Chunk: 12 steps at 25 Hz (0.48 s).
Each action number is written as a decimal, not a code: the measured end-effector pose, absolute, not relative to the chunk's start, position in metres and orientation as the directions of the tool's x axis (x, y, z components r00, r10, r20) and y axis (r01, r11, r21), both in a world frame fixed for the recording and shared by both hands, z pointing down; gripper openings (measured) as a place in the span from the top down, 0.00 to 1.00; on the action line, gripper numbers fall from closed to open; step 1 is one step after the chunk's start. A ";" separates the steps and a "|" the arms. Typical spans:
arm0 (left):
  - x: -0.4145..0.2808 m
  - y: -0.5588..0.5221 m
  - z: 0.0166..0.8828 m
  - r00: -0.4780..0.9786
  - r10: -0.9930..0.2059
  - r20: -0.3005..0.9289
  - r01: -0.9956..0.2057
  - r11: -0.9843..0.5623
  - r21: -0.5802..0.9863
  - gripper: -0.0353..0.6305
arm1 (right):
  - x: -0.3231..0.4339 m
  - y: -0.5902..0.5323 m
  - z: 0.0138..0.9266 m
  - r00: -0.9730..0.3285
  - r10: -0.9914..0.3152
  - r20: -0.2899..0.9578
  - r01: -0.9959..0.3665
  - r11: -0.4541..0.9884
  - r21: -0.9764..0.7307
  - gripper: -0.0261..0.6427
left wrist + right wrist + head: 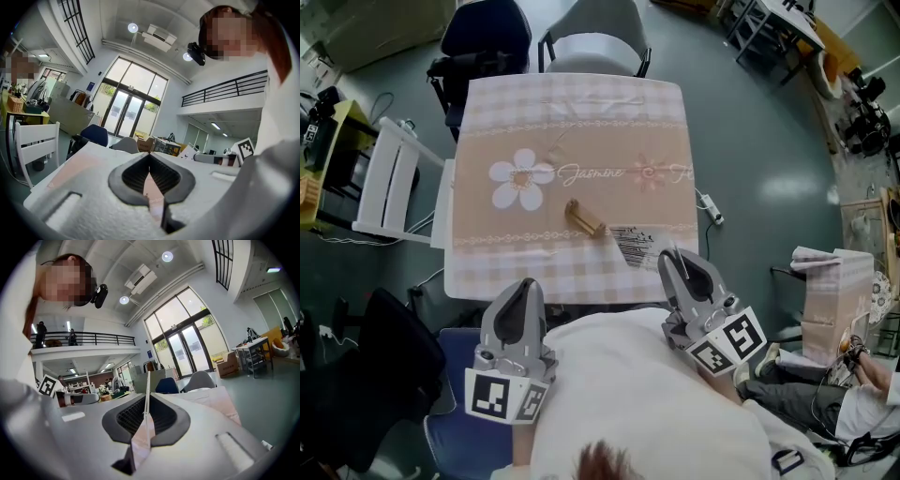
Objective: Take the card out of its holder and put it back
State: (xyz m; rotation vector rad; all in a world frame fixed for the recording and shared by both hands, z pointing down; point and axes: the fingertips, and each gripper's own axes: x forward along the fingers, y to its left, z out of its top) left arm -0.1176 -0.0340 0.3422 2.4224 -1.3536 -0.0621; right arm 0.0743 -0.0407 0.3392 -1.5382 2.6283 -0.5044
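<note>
A small wooden card holder (584,218) sits on the table (572,112) near its middle, with no card in it. The card (635,244), white with dark stripes, is just right of the holder and nearer to me, held at its near edge by my right gripper (672,257). In the right gripper view the card (146,390) shows edge-on as a thin upright strip pinched between the jaws of the right gripper (146,416). My left gripper (525,284) hovers over the table's near edge, left of the holder. The left gripper (149,158) is shut with nothing in it.
The table carries a checked pink cloth with a white flower print (520,178). A dark blue chair (486,37) and a grey chair (595,42) stand at the far side. A white slatted chair (389,178) is at the left, a power strip (710,208) on the floor at the right.
</note>
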 end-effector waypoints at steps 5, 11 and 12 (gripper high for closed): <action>-0.117 -0.043 0.345 0.546 -0.825 0.143 -0.810 -0.477 0.342 0.95 | 0.077 -0.047 0.341 -0.489 -0.864 0.120 -0.845 0.435 -0.310 0.94; -0.132 -0.056 0.346 0.515 -0.845 0.143 -0.826 -0.444 0.348 0.95 | 0.076 -0.057 0.341 -0.489 -0.863 0.126 -0.847 0.436 -0.305 0.94; -0.135 -0.057 0.347 0.508 -0.848 0.147 -0.829 -0.436 0.349 0.95 | 0.075 -0.059 0.342 -0.492 -0.861 0.128 -0.846 0.437 -0.306 0.94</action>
